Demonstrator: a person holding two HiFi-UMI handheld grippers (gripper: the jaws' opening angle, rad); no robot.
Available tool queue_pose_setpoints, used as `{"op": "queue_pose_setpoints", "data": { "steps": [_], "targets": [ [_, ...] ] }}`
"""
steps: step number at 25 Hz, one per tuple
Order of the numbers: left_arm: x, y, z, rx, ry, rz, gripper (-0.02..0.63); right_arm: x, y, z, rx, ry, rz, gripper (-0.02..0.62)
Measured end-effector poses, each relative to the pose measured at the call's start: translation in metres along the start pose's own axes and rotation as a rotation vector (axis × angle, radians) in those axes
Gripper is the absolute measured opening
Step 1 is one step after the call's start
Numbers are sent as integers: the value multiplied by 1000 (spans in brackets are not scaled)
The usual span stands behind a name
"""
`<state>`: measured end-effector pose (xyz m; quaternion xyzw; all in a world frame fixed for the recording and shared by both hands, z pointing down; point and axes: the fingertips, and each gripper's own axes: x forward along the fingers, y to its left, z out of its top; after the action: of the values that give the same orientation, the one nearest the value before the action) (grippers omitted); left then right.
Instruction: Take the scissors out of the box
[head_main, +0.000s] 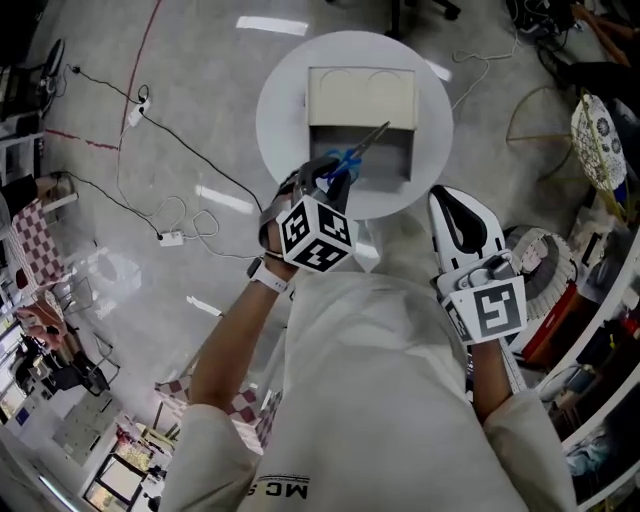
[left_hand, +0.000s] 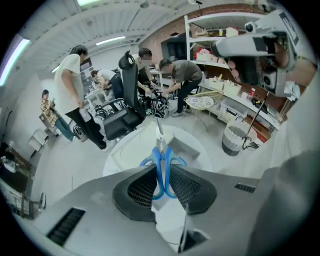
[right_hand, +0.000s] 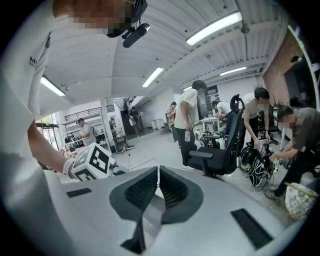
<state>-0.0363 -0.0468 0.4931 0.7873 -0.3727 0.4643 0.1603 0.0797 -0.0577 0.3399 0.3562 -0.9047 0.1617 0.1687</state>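
Scissors (left_hand: 161, 167) sit pinched in my left gripper (head_main: 336, 176), the blue handle loops squeezed between its two dark pads and the closed blades sticking out ahead. In the head view they hang above the open near part of the box (head_main: 360, 95), with the tip slanting toward the box's far right corner. The box sits on the round white table (head_main: 283, 110). I judge them lifted free or nearly so, though I cannot tell whether the tip is clear of the box wall. My right gripper (right_hand: 158, 186) is pressed together on nothing, held back by my body and well apart from the table's near edge.

The pads bear on thin, curved plastic loops, so the scissors could pivot or slide out if I swing quickly. If the tip sits low, pulling toward me could catch the box rim. Nothing holds the box, which looks light, so that could drag it toward the table's edge. The exposed point also aims outward, so I would move slowly.
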Motion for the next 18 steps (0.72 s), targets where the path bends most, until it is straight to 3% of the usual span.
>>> {"op": "queue_pose_setpoints", "data": {
  "steps": [8, 18],
  "targets": [
    [-66, 9, 26, -181, -138, 117, 84, -11, -5, 24, -67, -36, -2, 72],
    [-144, 33, 54, -349, -324, 305, 84, -26, -19, 53, -143, -105, -4, 73]
  ]
}}
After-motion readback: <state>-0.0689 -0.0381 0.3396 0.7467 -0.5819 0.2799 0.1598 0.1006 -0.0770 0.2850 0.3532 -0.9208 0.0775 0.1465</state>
